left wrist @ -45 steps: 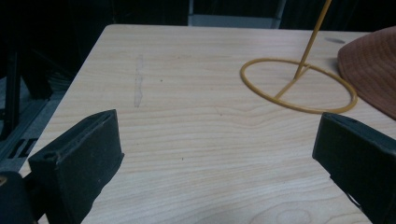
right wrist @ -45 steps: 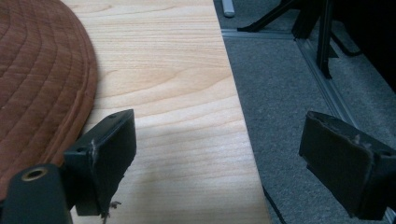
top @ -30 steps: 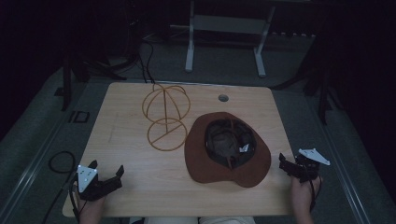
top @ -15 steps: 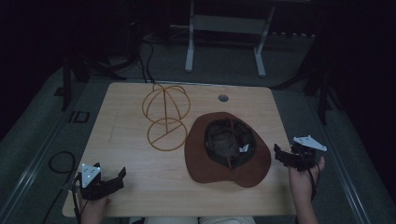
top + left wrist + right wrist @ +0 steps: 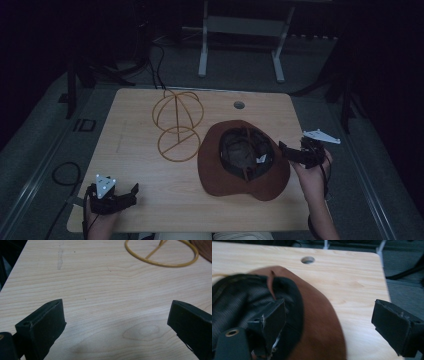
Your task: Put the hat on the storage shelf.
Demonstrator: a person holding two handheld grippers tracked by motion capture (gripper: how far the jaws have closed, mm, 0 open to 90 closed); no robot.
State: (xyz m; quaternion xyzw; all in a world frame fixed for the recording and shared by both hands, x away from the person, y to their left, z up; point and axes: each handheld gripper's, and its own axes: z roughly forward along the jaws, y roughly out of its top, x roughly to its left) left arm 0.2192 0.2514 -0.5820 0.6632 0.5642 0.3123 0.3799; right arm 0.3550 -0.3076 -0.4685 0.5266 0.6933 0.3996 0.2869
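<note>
A brown wide-brimmed hat lies upside down on the wooden table, with its dark lining facing up. To its left stands a yellow wire hat stand with a ring base. My right gripper is open at the hat's right brim. In the right gripper view the brim lies between the jaws of this gripper: one jaw stands over the dark lining, the other over bare table. My left gripper rests open near the front left corner, empty. The stand's ring is far ahead of it.
A round cable hole is in the table's far edge, also seen in the right gripper view. A white metal frame stands on the floor behind. A cable loops on the floor at the left.
My right gripper has moved forward and left from the table's right edge until its jaws reach over the hat's brim. The left gripper has barely shifted.
</note>
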